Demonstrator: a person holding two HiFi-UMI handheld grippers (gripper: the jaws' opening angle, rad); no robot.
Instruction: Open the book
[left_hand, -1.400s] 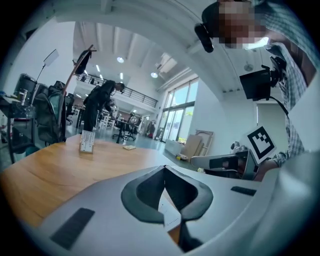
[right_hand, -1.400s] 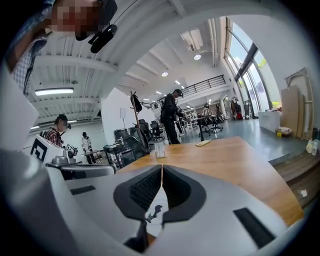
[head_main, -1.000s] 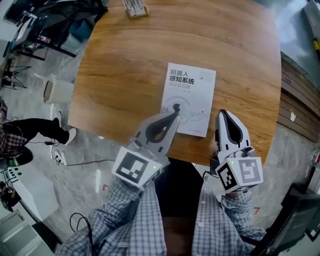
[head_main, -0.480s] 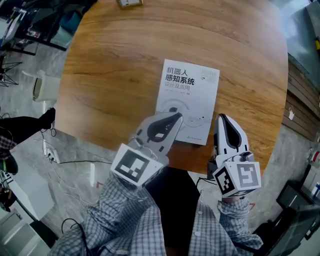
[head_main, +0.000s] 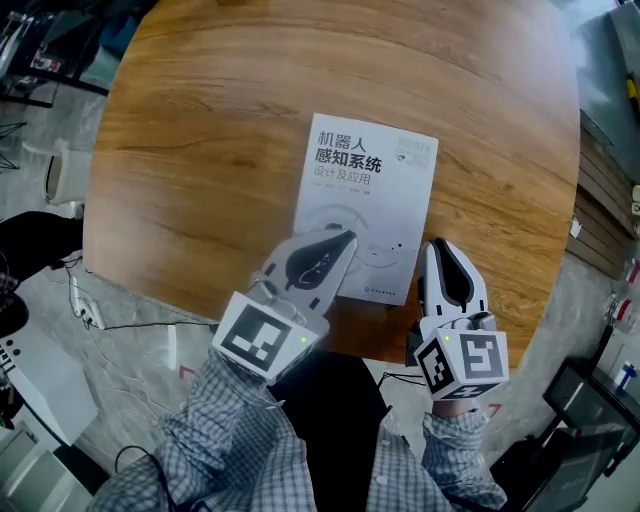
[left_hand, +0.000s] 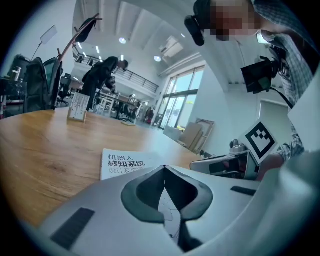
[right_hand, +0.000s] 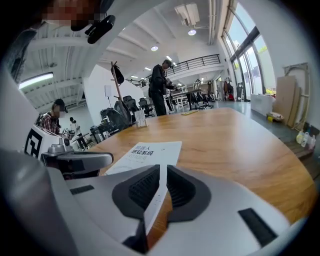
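My left tool (head_main: 349, 238) has its jaws together with nothing between them. Its tip now lies over the lower part of the book (head_main: 368, 190) cover. My right tool (head_main: 437, 246) is also almost closed. Its jaws are only starting to open a slit, and they are empty. It stands just beside the lower right corner of the book.

Both tools have come down toward the surface (head_main: 200, 150) in the last second, and the book now looks nearer in the head view. The book itself has not moved. It lies flat and closed near my edge of the surface, with the title side up. I judge that this is the approach only, and the cover is not yet lifted. The right tool seems well placed for the free edge.

From these views I cannot tell whether either tip already touches the book or the surface. The left tool hides the lower left part of the cover. The small card stand (left_hand: 78, 107) at the far side shows only in the gripper views.
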